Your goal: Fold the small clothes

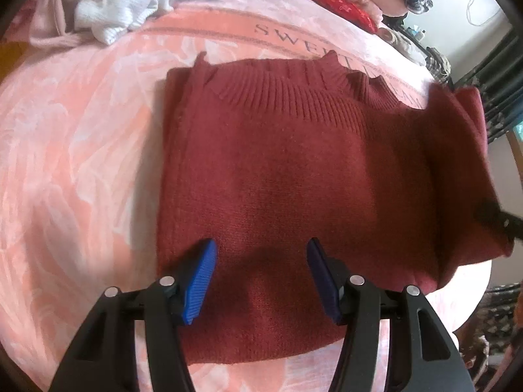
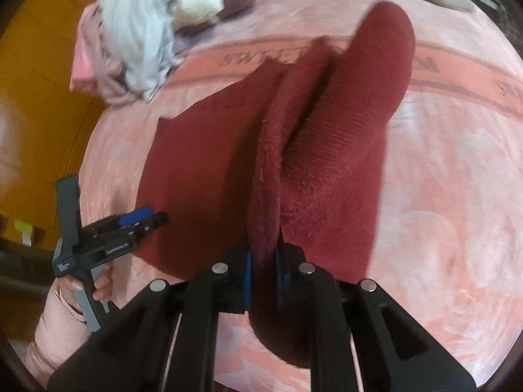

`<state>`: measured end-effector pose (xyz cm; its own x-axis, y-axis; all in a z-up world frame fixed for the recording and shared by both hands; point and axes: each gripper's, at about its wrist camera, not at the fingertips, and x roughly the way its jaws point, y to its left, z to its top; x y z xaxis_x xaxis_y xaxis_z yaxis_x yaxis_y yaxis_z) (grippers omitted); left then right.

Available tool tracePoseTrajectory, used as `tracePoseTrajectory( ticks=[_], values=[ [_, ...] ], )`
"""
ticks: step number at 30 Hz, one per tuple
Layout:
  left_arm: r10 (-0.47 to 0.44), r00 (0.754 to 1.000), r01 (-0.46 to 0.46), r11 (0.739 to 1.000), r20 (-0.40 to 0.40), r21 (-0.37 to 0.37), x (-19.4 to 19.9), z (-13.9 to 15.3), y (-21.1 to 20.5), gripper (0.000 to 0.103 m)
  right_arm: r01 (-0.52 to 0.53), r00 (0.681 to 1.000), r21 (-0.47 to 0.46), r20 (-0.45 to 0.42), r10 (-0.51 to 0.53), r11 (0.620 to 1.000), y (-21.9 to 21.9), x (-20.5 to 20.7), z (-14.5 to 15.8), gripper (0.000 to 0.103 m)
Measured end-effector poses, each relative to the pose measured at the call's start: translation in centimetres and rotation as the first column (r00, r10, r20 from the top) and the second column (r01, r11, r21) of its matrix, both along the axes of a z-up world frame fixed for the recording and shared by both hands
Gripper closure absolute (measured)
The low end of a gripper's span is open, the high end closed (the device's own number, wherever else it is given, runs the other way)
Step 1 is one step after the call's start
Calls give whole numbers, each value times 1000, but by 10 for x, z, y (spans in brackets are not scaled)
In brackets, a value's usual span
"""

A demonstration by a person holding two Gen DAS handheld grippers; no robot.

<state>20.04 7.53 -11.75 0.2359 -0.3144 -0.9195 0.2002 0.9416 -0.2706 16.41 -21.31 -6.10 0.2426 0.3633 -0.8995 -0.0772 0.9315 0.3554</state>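
While pinched, sweater [image 2: 327, 137] edge aloft

Left wrist view looked steeply down along left tool [image 1: 261, 277], close above dark red sweater [image 1: 294, 170] on pink blanket [image 1: 81, 150]; collar at top, clothes pile [image 1: 121, 6] beyond. Right wrist view looked steeply down along right tool [image 2: 264, 281], very near raised fold of sweater [image 2: 343, 147], frame blurred. Both views shared sweater, blanket lettering, clothes pile. Right view caught left tool [image 2: 143, 217] at lower left; left view caught dark part, likely right tool [image 1: 497, 219], at right edge.
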Motion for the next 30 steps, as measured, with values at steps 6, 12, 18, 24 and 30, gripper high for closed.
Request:
tracePoseTrajectory(
  ticks=[6, 12, 18, 24, 30],
  values=[
    [6, 1000, -7, 1000, -8, -21, 1, -1, 2, 45, -21, 997, -19, -74, 20, 1000, 26, 5, -46, 92],
    [10, 1000, -10, 1000, -8, -6, 1, 0, -1, 44, -21, 995, 20, -99, 23, 1000, 23, -1, -63, 77],
    [13, 1000, -13, 999, -9, -30, 1, 10, -10, 44, -39, 996, 123, -70, 47, 992, 13, -19, -41, 63],
    [-34, 999, 33, 994, -16, -102, -3, 25, -45, 36, -40, 999, 73, 19, 38, 997, -8, -39, 5, 52],
    [-84, 996, 78, 989, -42, -129, -2, 20, -96, 30, 26, 1000, -10, -7, -26, 1000, -43, -42, -6, 54]
  ],
)
